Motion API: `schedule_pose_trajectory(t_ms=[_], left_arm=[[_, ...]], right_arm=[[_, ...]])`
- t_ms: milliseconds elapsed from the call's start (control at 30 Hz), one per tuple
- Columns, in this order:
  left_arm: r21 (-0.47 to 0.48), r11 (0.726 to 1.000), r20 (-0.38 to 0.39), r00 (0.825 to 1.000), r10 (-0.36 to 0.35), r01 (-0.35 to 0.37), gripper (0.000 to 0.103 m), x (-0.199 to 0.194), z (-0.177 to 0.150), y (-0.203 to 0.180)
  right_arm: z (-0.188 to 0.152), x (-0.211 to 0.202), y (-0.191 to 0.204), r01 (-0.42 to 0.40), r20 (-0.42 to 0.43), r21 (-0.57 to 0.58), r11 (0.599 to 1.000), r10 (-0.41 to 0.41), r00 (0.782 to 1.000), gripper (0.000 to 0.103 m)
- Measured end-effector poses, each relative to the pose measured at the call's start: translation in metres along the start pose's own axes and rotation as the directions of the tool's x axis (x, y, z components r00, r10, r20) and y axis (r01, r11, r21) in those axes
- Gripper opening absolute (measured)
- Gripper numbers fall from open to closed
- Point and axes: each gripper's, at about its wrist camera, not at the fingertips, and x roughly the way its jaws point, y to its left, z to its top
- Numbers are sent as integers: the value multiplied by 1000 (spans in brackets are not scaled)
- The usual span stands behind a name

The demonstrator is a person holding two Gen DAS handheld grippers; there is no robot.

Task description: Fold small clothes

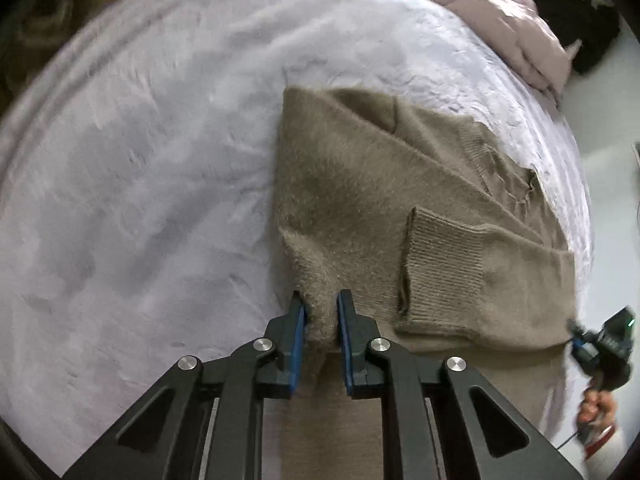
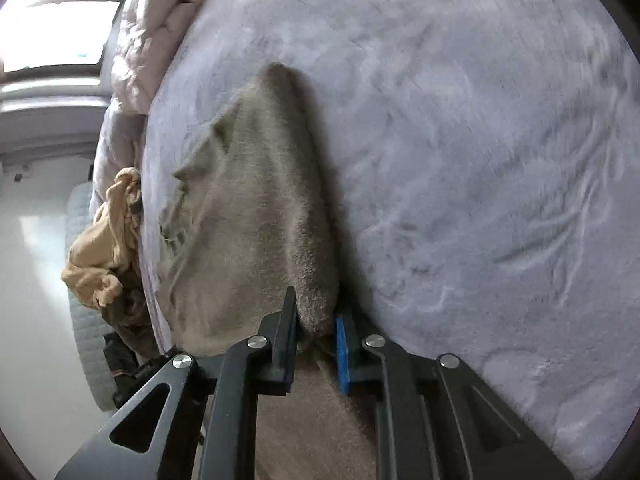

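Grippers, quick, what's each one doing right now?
Left gripper: closed on the brown sweater.
Right gripper: closed on the same sweater.

Bed [image 2: 480, 140] covered in pale lilac plush blanket [image 1: 140, 160] — nap brushed in streaks. Pink quilted duvet [image 1: 500, 12] bunched along far edge. Bright window [image 2: 60, 12] upper left in right wrist view, daylight strong. White glossy floor [image 2: 32, 280] beside bed. Tan crumpled cloth [image 2: 104, 240] on quilted pale seat [image 2: 86, 344] — just beside bed edge.
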Motion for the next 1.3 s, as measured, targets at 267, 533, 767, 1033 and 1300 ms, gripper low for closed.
schedule_pose_trajectory(t_ms=[267, 533, 767, 1033, 1300], left_arm=[[16, 997, 30, 997, 74, -74, 16, 2, -4, 1], [32, 979, 35, 980, 198, -199, 16, -13, -23, -16], [45, 974, 20, 975, 220, -221, 61, -20, -50, -33], [105, 957, 18, 962, 272, -272, 102, -37, -74, -68], [190, 959, -23, 975, 220, -212, 102, -52, -99, -98]], right_arm=[[6, 9, -8, 88, -23, -51, 995, -89, 996, 17], [-5, -8, -3, 115, 8, -10, 993, -115, 993, 41], [-30, -25, 19, 160, 21, -36, 986, -160, 987, 53], [-65, -30, 43, 194, -2, -83, 977, -195, 981, 73], [-90, -38, 82, 248, 25, -203, 947, -249, 968, 81]])
